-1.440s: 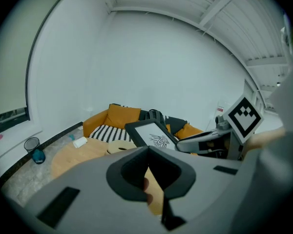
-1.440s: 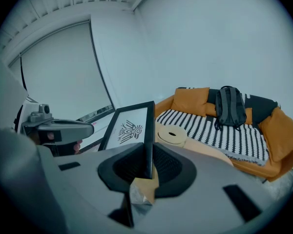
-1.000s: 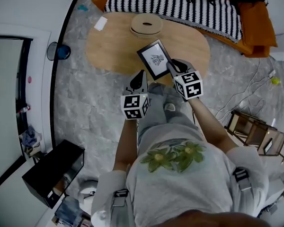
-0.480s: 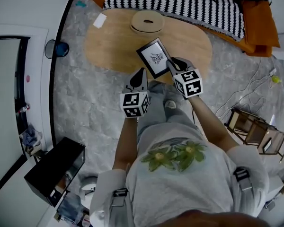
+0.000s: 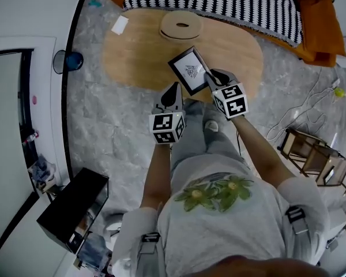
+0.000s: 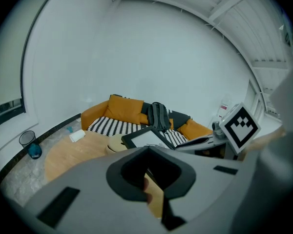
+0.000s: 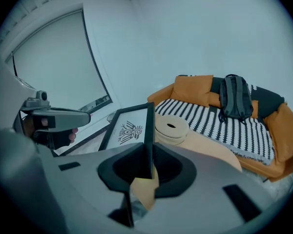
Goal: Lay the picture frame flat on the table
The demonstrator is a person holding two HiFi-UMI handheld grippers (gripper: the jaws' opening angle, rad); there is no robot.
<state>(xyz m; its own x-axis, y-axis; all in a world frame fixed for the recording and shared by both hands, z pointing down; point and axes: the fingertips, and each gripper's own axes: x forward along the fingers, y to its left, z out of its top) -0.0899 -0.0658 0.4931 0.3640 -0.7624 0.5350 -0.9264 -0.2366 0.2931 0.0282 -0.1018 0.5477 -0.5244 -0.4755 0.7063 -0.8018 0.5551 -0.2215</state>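
Observation:
A black picture frame (image 5: pixel 189 69) with a white print hangs tilted over the near part of the oval wooden table (image 5: pixel 132 56). My right gripper (image 5: pixel 211 83) is shut on its lower right edge. In the right gripper view the frame (image 7: pixel 129 129) stands edge-on between the jaws of the right gripper (image 7: pixel 148 172). My left gripper (image 5: pixel 173 93) hovers just left of the frame's near corner, its fingers together with nothing in them. In the left gripper view the frame (image 6: pixel 145 137) shows ahead, and the housing hides this gripper's own jaws.
A round wooden disc with a hole (image 5: pixel 180 25) and a white card (image 5: pixel 120 25) lie on the table's far side. Behind it stands an orange sofa with a striped blanket (image 5: pixel 219 0) and a backpack (image 7: pixel 234 99). A blue cup (image 5: pixel 74 61), a black box (image 5: pixel 75 209) and a wooden stool (image 5: pixel 311 154) are on the floor.
Both grippers have sunk a little toward the table's near edge. The right one still holds the frame, and the left stays beside it.

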